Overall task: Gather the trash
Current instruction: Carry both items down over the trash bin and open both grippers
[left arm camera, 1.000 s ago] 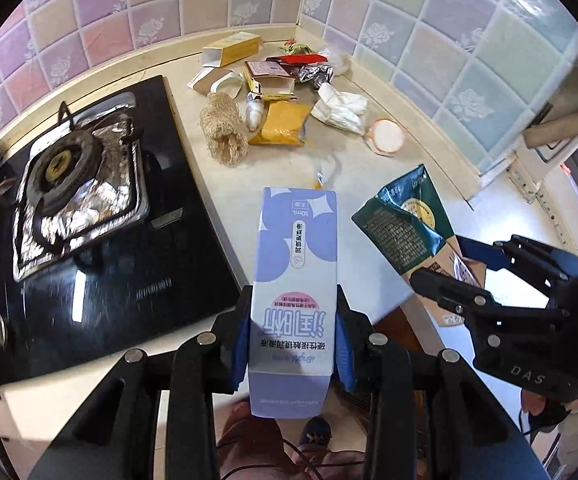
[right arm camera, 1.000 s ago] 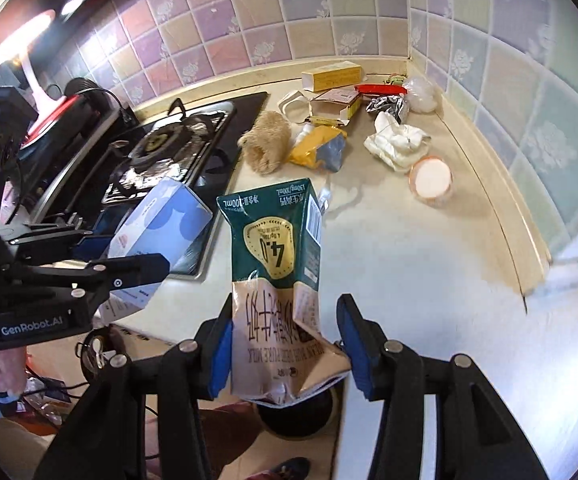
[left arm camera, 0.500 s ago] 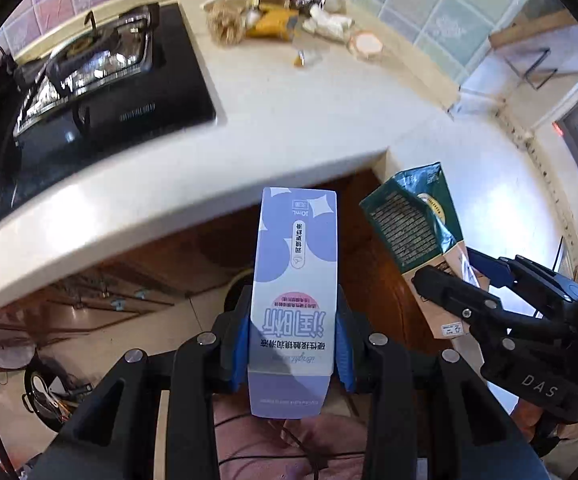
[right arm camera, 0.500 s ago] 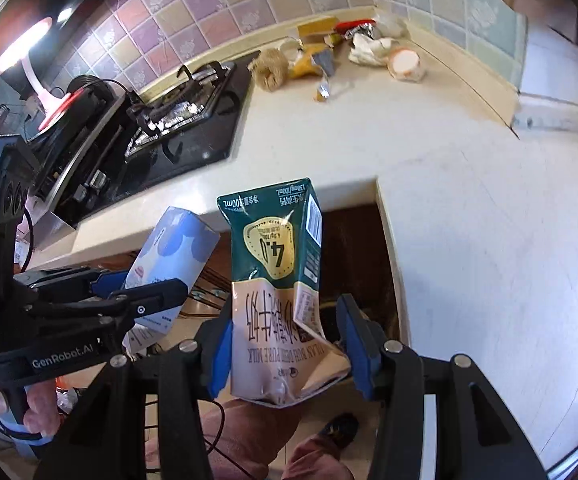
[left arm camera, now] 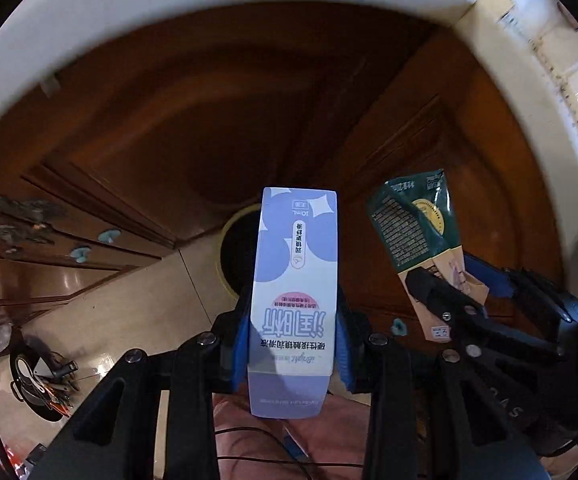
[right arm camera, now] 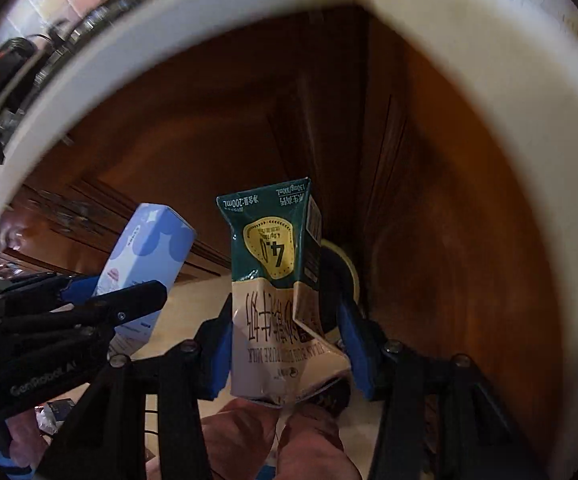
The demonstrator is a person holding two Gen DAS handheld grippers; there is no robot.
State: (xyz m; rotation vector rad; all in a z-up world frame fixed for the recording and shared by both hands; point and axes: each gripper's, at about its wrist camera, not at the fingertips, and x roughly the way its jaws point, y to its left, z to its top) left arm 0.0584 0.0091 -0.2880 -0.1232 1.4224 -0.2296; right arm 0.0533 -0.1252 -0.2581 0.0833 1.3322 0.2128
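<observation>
left gripper (left arm camera: pixel 292 346) clamps purple box (left arm camera: pixel 295 272) | right gripper (right arm camera: pixel 289 344) clamps crumpled milk carton (right arm camera: pixel 277 280) | only left view: pan (left arm camera: pixel 35 376) on floor

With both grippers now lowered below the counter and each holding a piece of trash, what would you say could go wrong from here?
1. The bin is mostly hidden behind the purple box and, in the right view, behind the green milk carton; a release could miss its opening.
2. The carton is crumpled where the right gripper holds it, so it may slip early.
3. The left gripper and the right one are close together; they could bump.
</observation>
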